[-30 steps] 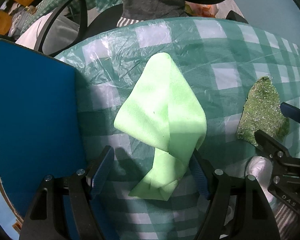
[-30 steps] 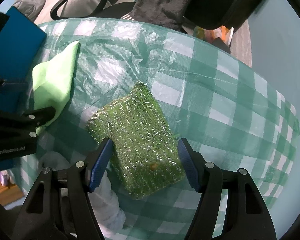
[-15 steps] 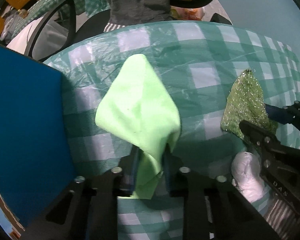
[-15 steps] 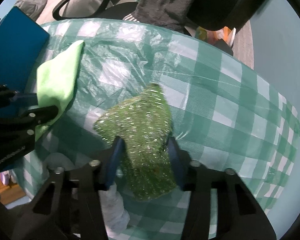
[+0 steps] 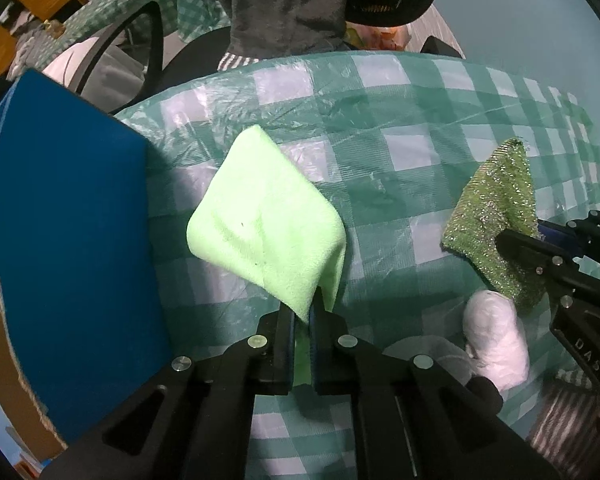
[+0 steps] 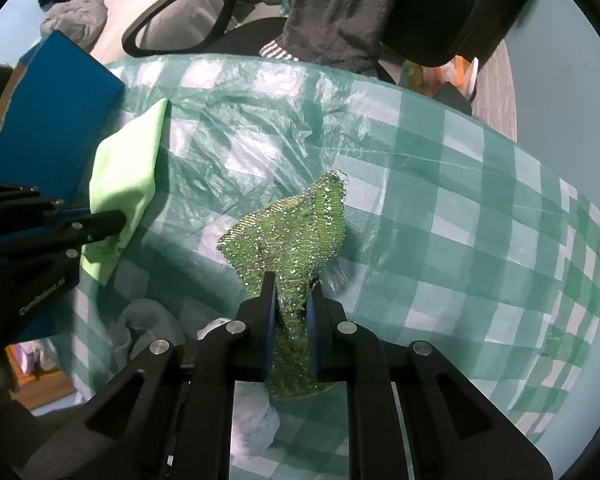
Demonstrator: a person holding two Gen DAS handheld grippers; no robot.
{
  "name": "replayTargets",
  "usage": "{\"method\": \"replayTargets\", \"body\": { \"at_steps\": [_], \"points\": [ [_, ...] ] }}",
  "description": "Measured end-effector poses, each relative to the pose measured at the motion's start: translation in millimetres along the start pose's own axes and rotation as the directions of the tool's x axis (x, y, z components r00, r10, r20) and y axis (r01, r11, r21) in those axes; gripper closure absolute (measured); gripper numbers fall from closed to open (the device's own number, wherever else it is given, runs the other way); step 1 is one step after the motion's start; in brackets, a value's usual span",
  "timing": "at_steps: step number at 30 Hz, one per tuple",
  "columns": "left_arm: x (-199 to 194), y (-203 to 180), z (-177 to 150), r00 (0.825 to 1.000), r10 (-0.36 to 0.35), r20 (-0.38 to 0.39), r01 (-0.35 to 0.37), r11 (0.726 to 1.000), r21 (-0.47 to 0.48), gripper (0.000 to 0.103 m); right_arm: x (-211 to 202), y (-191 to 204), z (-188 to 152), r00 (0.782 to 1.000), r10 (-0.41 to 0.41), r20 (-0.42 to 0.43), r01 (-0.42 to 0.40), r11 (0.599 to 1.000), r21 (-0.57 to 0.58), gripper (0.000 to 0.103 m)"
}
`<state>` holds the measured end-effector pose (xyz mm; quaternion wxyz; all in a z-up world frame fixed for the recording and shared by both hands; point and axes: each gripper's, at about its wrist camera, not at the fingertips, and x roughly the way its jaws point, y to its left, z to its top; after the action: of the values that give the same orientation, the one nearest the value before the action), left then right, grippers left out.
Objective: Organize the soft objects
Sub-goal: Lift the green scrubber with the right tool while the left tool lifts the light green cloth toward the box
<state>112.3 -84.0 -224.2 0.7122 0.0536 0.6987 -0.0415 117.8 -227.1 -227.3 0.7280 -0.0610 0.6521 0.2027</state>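
Cloth (image 5: pixel 266 224) between left gripper (image 5: pixel 302 314) pads.

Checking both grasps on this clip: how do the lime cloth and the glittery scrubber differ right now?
The cloth is smooth, matte and pale lime; the scrubber is coarse, sparkly and darker green. The cloth is held by the left gripper beside the blue box; the scrubber by the right gripper, farther from the box. The cloth looks larger. Both are soft, bunched and pinched at one end.

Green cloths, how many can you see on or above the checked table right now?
2. The light green cloth is pinched in the left gripper beside the blue box; the sparkly green cloth is pinched in the right gripper. Others may be hidden.
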Motion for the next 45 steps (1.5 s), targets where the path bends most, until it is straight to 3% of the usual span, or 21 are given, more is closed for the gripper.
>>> {"method": "replayTargets", "body": {
  "at_steps": [25, 45],
  "points": [
    [-61, 17, -32, 0.994, -0.033, 0.105, 0.039, 0.998, -0.056, 0.098, -70, 6, -12, 0.991, 0.038, 0.132, -0.046, 0.997, 0.061, 0.091],
    [-131, 23, -58, 0.977, -0.038, 0.209, 0.052, 0.997, -0.062, 0.098, -121, 33, -18, 0.978, 0.047, 0.205, -0.056, 0.998, 0.038, 0.091]
  ]
}}
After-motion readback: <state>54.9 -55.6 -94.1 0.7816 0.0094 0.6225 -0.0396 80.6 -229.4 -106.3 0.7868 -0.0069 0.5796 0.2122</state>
